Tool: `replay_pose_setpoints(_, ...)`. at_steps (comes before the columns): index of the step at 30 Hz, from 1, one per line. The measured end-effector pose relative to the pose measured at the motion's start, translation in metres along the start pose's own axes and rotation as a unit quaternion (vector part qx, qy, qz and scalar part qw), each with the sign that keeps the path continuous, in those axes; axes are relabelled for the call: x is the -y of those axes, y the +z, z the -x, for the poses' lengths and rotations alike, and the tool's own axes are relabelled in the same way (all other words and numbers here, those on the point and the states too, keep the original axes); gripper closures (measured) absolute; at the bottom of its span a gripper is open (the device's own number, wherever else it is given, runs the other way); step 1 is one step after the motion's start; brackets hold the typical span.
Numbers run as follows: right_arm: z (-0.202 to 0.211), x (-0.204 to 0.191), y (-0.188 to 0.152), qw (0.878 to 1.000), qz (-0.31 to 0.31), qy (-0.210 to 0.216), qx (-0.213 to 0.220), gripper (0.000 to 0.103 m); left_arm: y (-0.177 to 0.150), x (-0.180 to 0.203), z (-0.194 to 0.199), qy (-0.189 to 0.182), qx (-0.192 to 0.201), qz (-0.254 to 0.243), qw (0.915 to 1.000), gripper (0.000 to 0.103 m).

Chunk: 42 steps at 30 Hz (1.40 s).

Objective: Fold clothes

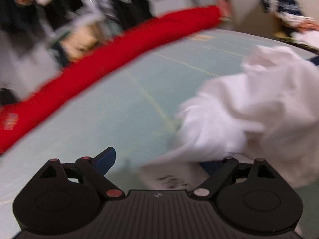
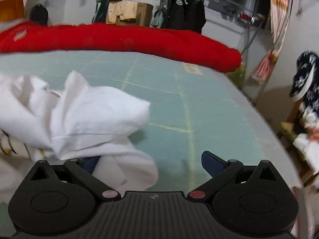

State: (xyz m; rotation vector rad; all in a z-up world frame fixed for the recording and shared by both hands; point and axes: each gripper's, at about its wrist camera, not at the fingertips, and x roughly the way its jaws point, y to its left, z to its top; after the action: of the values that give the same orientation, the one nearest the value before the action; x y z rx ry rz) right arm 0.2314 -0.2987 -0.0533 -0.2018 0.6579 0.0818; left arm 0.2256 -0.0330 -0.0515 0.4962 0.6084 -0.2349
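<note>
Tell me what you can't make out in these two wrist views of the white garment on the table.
- White garment: type and shape unreadable; bunched, cut by the right wrist view's left edge.
- Left hand-held gripper: one blue finger shows; the garment covers most of the other.
- Right hand-held gripper: cloth covers most of its left-side finger.
- Red bedding: its label is motion-blurred in the left wrist view.

Bare pale-green gridded tabletop point(image 2: 209, 103) lay open across the middle and right. A long red padded roll point(image 2: 139, 39) walled its far edge; crumpled white cotton garment point(image 2: 79, 115) blocked the left.
</note>
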Motion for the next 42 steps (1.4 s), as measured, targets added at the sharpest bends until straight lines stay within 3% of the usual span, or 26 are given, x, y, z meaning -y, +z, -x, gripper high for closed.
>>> replay_pose_setpoints(3, -0.009, -0.001, 0.001, 1.0, 0.001, 0.011, -0.002, 0.0, 0.002, -0.001, -0.008, -0.012, -0.012, 0.006, 0.9998, 0.014)
replay_pose_setpoints(7, -0.021, -0.003, 0.003, 1.0, 0.003, 0.025, -0.004, 0.0, 0.001, -0.015, -0.009, 0.033, -0.002, 0.031, 0.999, 0.014)
replay_pose_setpoints(10, -0.029, -0.004, 0.005, 0.999, 0.004, 0.035, -0.006, 0.0, 0.005, -0.015, -0.016, 0.001, -0.016, 0.037, 0.9992, 0.017)
replay_pose_setpoints(12, -0.035, -0.004, 0.006, 0.999, 0.006, 0.04, -0.007, 0.0, 0.005, -0.017, -0.02, 0.003, -0.021, 0.037, 0.9991, 0.016)
replay_pose_setpoints(17, -0.059, 0.004, 0.016, 1.0, 0.019, -0.005, 0.004, 0.0, 0.004, -0.027, -0.026, 0.063, -0.022, 0.051, 0.9965, 0.016)
replay_pose_setpoints(23, -0.088, 0.015, 0.028, 0.997, 0.036, -0.059, 0.018, 0.0, 0.009, -0.043, -0.048, 0.103, -0.037, 0.06, 0.9921, 0.016)
replay_pose_setpoints(27, -0.107, 0.022, 0.036, 0.994, 0.046, -0.094, 0.026, 0.0, 0.014, -0.048, -0.067, 0.109, -0.049, 0.046, 0.9918, 0.015)
replay_pose_setpoints(30, -0.125, 0.023, 0.046, 0.993, 0.047, -0.103, 0.018, 0.0, 0.018, -0.056, -0.081, 0.132, -0.053, 0.039, 0.9891, 0.015)
replay_pose_setpoints(35, -0.145, 0.033, 0.067, 0.993, 0.049, -0.103, 0.009, 0.0, 0.026, -0.078, -0.107, 0.13, -0.079, 0.044, 0.9874, 0.015)
replay_pose_setpoints(42, -0.176, 0.051, 0.105, 0.989, 0.052, -0.137, 0.014, 0.0, 0.035, -0.111, -0.147, 0.174, -0.104, 0.057, 0.9776, 0.015)
